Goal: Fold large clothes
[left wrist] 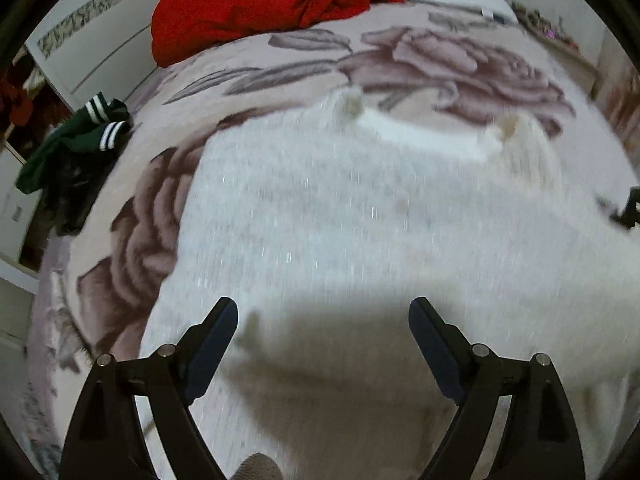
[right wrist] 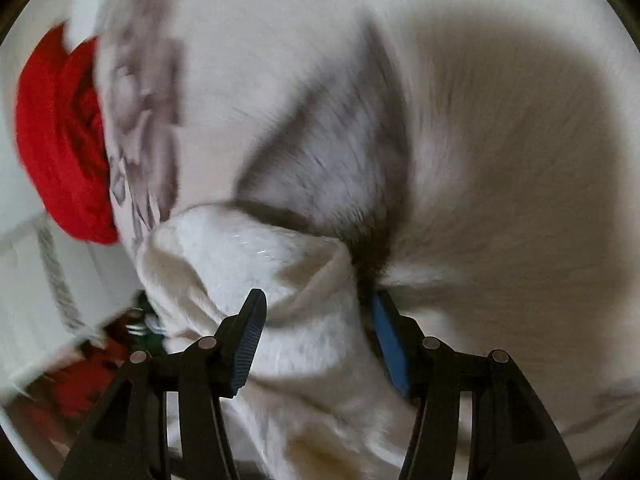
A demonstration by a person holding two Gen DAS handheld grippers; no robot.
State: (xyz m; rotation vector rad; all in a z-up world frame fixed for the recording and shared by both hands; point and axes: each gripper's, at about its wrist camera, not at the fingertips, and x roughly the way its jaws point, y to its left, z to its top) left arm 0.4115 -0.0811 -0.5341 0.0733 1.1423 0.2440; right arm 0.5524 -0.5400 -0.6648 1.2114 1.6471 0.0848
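A large white fuzzy garment (left wrist: 340,208) lies spread on the bed, its neckline toward the far side. My left gripper (left wrist: 323,312) is open and empty, just above the garment's near part. In the right wrist view a bunched sleeve or fold of the same white garment (right wrist: 248,264) sits between the fingers of my right gripper (right wrist: 318,300). The jaws stand partly apart around the cloth, and the frame is blurred, so I cannot tell whether they clamp it.
The bed has a floral blanket (left wrist: 440,64). A red cloth pile (left wrist: 256,4) lies at the far end, also in the right wrist view (right wrist: 60,140). A dark green garment with white stripes (left wrist: 76,140) hangs off the left edge. White cabinets (left wrist: 96,40) stand left.
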